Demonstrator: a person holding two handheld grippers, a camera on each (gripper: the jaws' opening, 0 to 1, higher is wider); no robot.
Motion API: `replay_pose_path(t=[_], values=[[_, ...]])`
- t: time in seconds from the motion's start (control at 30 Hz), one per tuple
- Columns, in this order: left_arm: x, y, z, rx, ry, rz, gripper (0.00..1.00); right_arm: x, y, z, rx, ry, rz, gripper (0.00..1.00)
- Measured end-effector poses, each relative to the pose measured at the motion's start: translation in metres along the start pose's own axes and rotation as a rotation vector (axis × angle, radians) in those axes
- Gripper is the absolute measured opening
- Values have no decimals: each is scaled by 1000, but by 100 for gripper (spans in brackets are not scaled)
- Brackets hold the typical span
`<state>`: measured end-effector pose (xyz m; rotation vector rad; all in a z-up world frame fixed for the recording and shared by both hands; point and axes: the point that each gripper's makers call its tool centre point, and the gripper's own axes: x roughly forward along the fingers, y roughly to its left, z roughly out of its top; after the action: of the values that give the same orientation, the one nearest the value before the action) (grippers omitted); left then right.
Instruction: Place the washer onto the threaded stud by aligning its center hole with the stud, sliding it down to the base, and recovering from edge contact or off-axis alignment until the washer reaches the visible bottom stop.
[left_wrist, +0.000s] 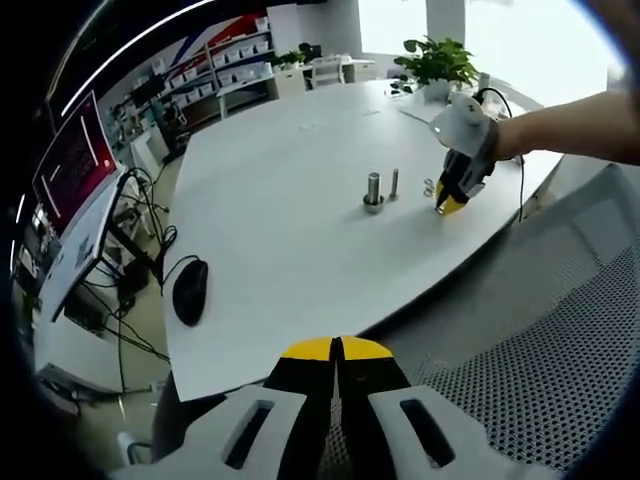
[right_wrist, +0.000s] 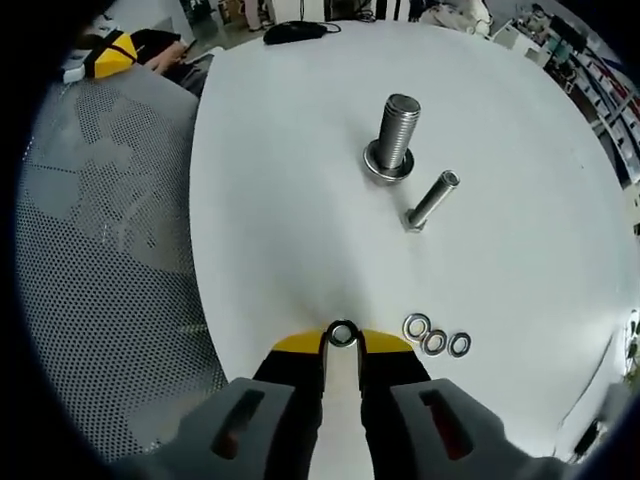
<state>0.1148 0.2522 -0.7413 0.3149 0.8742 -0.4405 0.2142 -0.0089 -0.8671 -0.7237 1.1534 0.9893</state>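
While the right tool (right_wrist: 342, 345) sits low in the middle of the right gripper view, its yellow-tipped jaws are clamped on a small washer (right_wrist: 342, 334) held just above the white desk (right_wrist: 300, 200). Three more washers (right_wrist: 436, 342) lie in a short touching row on the desk just to the right of the jaws. Toward the top centre of that view the threaded stud (right_wrist: 395, 135) stands upright on its round base, well apart from the held washer, and a slimmer bolt (right_wrist: 430, 201) stands just beside it at lower right, leaning in the fisheye picture. A grey mesh chair (right_wrist: 110, 250) takes up the left side. In the left gripper view the left tool (left_wrist: 337, 352) rises from the bottom edge with its jaws together and nothing between them, off the near edge of the desk. The right tool appears there at upper right, tips down at the desk surface near the stud. A black computer mouse (left_wrist: 190, 290) lies at the left of the desk, and a potted plant (left_wrist: 437, 68) stands at its far end.
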Motion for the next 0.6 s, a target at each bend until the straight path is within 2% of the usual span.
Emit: replay_pose_path(t=[0.27,0.4,0.6], values=[[0,0,0,0,-5,-1,0,-19,4,20,-11,-43,23,14],[-1,1,4,-2,-28,3,0,-29,1,31,-10,-70,21,14],[0,0,0,-6,-1,0,0,-42,-6,46,-16,-100,-5,14]])
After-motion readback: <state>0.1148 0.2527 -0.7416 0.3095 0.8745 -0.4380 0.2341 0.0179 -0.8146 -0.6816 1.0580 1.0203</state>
